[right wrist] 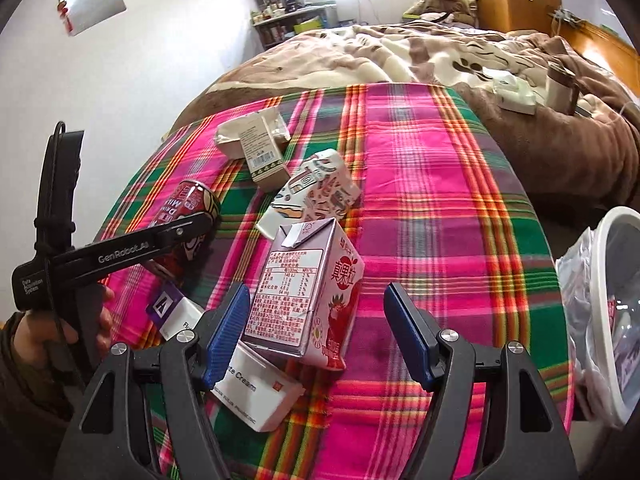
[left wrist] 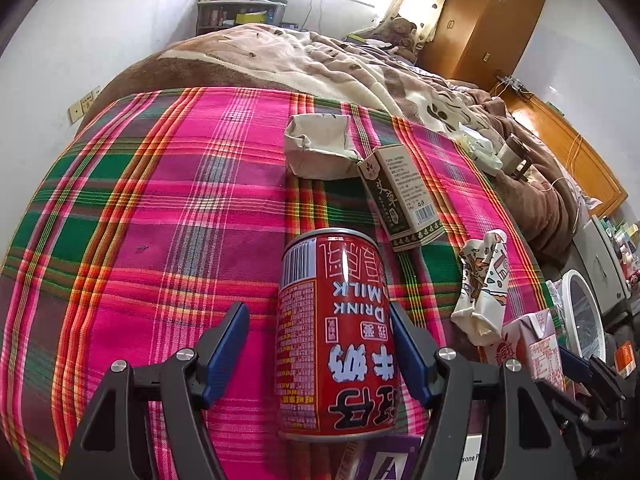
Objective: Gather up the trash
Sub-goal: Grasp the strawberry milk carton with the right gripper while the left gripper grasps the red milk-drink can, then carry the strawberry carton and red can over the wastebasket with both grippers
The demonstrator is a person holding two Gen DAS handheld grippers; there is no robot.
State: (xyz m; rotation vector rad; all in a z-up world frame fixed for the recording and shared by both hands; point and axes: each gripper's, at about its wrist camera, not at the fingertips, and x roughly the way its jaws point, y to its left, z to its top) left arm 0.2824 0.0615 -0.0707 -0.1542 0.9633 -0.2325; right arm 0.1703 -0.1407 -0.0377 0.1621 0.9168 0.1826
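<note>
Red can (left wrist: 336,336) lies between the spread fingers of the left tool (left wrist: 320,344), long axis pointing forward; right tool (right wrist: 316,332) open around the carton (right wrist: 304,292).

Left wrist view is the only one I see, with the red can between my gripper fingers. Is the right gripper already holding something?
Observer: No. The right gripper is open. A pink drink carton stands between its fingers, close to one finger and not clamped.
Operator: Does this carton sit flat on the cloth?
Observer: No, its near end rests on a white cream box.
</note>
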